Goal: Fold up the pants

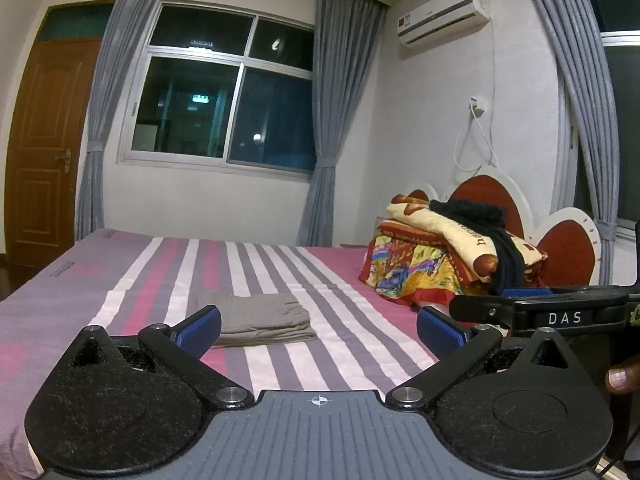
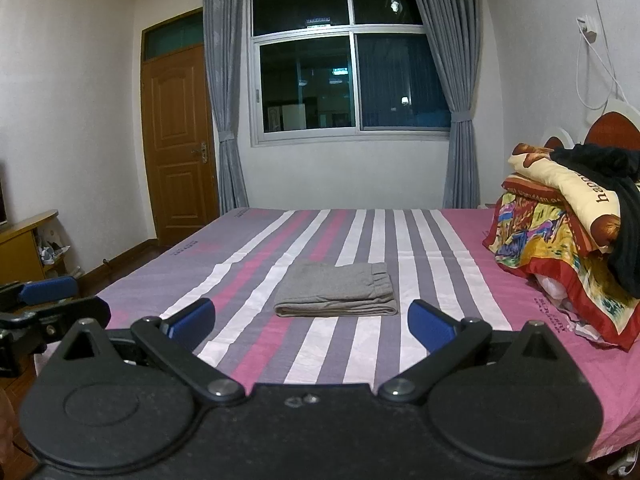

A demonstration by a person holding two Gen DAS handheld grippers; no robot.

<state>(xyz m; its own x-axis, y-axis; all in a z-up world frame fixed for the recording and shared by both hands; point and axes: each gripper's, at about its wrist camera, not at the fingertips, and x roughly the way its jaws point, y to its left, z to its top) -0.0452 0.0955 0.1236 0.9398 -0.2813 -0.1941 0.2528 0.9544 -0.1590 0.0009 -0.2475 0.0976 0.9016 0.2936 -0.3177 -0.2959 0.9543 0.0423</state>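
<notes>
On the bed, near its middle: grey pants (image 2: 336,290) lie as a compact folded stack on the striped sheet (image 2: 360,232); I take the bed as my landmark for everything below
Progress: I judge the folding done or as good as done, the pants are already a small neat rectangle with several layers stacked
Left to do: nothing obvious from here; maybe a last smoothing or a move to a pile, I cannot say which
Pants look: plain grey, soft knit by the look; folded edge faces my grippers, and what looks like the elastic waistband shows at the stack's right end in the right wrist view; layers line up, top is flat with light creases
Pants place: on the bed's middle stripes, well apart from the bedding heap at the head end, touching nothing but the sheet
Left gripper (image 1: 318,326): fingers (image 1: 200,330) spread wide, pinching nothing, hovers at the bed's near edge, apart from the pants
Right gripper (image 2: 312,322): fingers (image 2: 434,326) spread wide too, empty, at the bed's near edge, pants straight ahead between the pads' line of sight but not touched
Head end of bed: colourful quilts (image 2: 556,240) heaped with a dark garment (image 2: 616,200) draped on top, against the red headboard (image 1: 496,200)
Beyond the bed's far side: window (image 2: 348,64), grey curtains (image 2: 448,64), wooden door (image 2: 180,144)
Risk: I reckon any further poke could slide the loose layers apart
</notes>
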